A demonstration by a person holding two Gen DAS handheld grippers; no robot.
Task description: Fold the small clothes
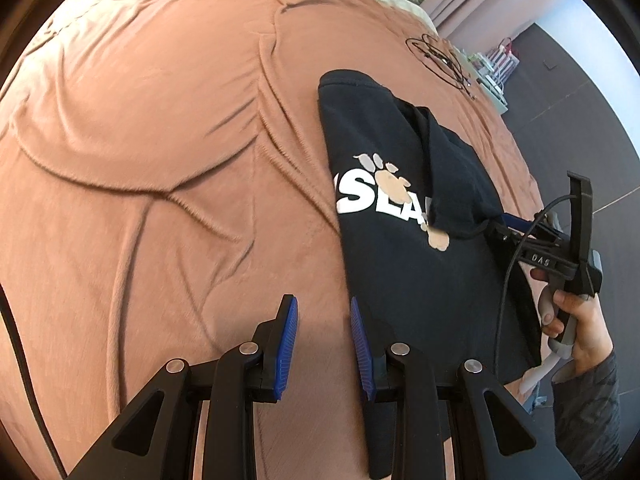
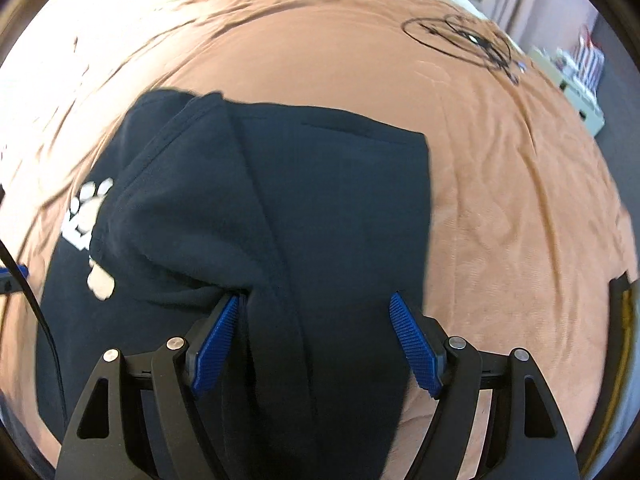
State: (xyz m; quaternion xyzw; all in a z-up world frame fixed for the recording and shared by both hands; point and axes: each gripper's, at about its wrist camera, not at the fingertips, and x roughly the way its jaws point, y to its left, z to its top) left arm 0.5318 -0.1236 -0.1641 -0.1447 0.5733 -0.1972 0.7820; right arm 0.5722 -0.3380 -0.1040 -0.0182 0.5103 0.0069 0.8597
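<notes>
On the left is bare blanket (image 1: pixel 160 160), brown and creased, and nothing of the task lies there. Next comes the left gripper (image 1: pixel 324 344), its 2 blue pads apart and empty, low over the blanket with the right-hand pad just at the near left edge of the shirt (image 1: pixel 400 280). The shirt is dark, with white lettering and paw prints, and lies flat on the blanket with its long axis running away from both cameras. Its right part is doubled over toward the middle, covering the end of the lettering.

Farthest right is the right gripper (image 2: pixel 316 340), held by a hand (image 1: pixel 576 328). Its pads stand wide apart over the folded-over flap, the left pad touching a ridge of cloth. Nothing is pinched between them in the right wrist view.

So the shirt lies to the right of the left gripper and straight ahead of and under the right one. The unfolded left edge is nearer the left gripper, so a matching fold inward would probably fall to that side, along the same long axis.
</notes>
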